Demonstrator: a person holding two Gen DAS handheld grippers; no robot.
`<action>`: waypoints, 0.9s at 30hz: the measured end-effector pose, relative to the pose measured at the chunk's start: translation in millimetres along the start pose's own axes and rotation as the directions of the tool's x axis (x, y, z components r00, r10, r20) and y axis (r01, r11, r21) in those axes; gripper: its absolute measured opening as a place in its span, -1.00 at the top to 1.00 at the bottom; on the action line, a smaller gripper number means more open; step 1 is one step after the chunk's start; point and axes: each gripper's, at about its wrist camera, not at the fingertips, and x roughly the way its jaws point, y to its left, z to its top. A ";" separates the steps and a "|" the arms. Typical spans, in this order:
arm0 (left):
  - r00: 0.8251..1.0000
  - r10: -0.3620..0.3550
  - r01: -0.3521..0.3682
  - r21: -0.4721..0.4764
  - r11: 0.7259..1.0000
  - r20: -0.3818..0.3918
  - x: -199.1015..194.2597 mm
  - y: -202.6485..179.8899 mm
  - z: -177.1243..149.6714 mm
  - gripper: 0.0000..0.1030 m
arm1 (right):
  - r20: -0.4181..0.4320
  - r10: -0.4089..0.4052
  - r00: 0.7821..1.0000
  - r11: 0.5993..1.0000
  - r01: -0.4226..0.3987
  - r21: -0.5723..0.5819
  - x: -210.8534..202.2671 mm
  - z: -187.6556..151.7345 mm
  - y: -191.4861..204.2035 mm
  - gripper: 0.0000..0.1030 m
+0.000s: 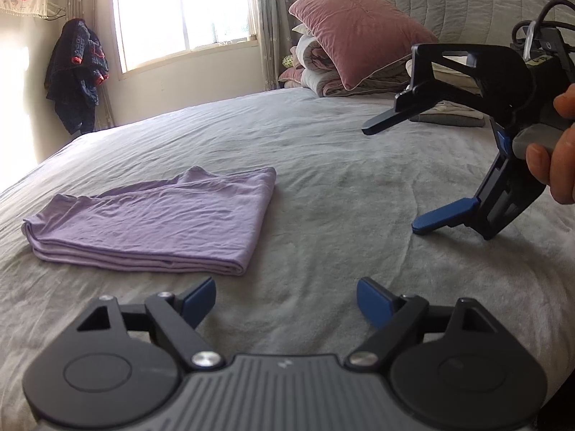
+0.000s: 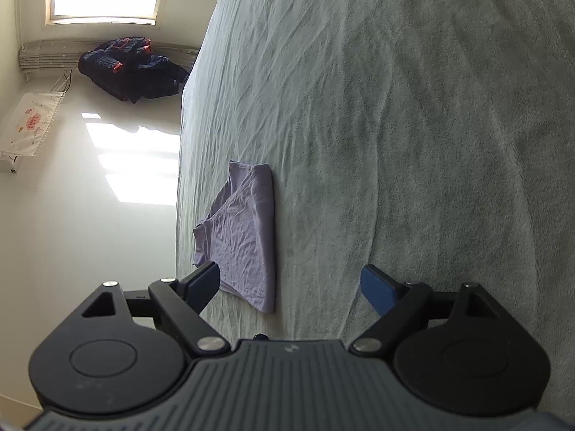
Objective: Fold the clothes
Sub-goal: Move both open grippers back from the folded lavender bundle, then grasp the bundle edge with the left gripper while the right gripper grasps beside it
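Already folded, the purple shirt (image 1: 151, 222) lies flat on the grey bed (image 1: 323, 165). Both the left gripper (image 1: 286, 300) and right gripper (image 2: 289, 283) are spread wide, holding nothing, near it.

My left cam sits low over the bed (image 1: 323, 165), looking across it toward the window (image 1: 183, 10) and pillows (image 1: 355, 28), with my right gripper (image 1: 391, 179) in shot. My right cam is rolled sideways, so the bed stands on edge. Both catch the folded purple garment (image 1: 154, 222), window and hanging dark clothes (image 2: 133, 68).
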 end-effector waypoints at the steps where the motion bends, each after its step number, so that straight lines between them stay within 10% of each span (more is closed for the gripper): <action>1: 1.000 0.006 -0.006 0.014 1.000 0.003 2.4 0.5 2.6 -0.64 | -0.002 -0.001 1.000 1.000 0.001 -0.006 2.3 1.1 1.6 -0.71; 8: 1.000 0.022 -0.020 0.082 0.996 -0.019 28.4 4.9 20.1 -0.43 | -0.014 -0.030 0.999 0.992 0.028 -0.124 33.9 9.4 26.7 -0.69; 21: 0.997 0.045 -0.044 0.011 0.999 -0.055 52.1 23.3 25.0 0.01 | 0.055 -0.088 0.995 0.938 0.101 -0.332 120.9 32.0 59.1 -0.03; 27: 0.993 0.100 -0.097 0.042 0.994 -0.062 53.3 15.8 26.1 0.57 | 0.117 -0.156 0.981 0.898 0.190 -0.397 131.6 33.6 60.1 0.86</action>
